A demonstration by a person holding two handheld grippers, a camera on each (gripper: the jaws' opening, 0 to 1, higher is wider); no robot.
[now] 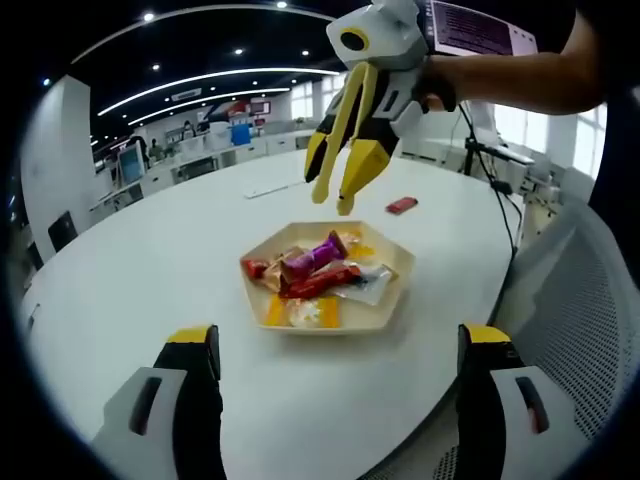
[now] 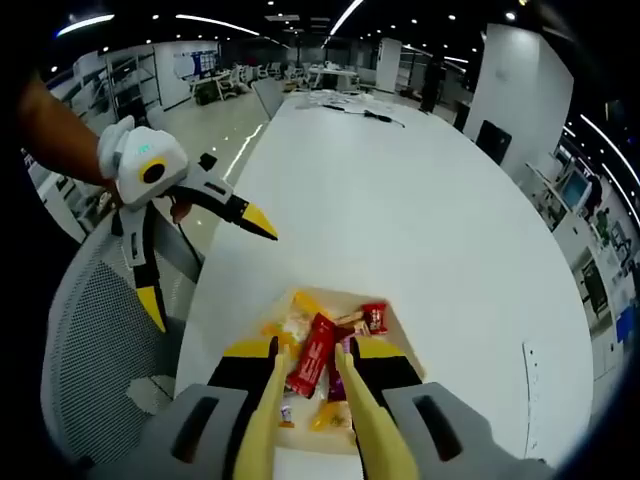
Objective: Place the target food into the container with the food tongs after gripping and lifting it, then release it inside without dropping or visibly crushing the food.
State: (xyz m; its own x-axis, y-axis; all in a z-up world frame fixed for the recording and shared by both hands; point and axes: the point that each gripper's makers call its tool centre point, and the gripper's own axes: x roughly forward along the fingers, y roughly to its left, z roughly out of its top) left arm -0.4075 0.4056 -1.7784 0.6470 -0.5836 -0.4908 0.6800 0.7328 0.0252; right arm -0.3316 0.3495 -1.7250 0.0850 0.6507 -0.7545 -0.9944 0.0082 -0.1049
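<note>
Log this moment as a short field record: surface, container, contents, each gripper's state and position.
surface: white table
container: beige hexagonal tray, resting on the table
contents: wrapped snacks, including a red packet and a purple packet
right gripper: holds yellow tongs, above the tray, tips slightly apart, nothing gripped
left gripper: open, empty, off the table edge by a mesh chair
other: small red item on the table beyond the tray

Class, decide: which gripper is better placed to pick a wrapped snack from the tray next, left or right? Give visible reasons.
Right. The right gripper holds yellow tongs poised directly above the tray of wrapped snacks. The left gripper is open, carries no tongs, and sits back from the tray.
</note>
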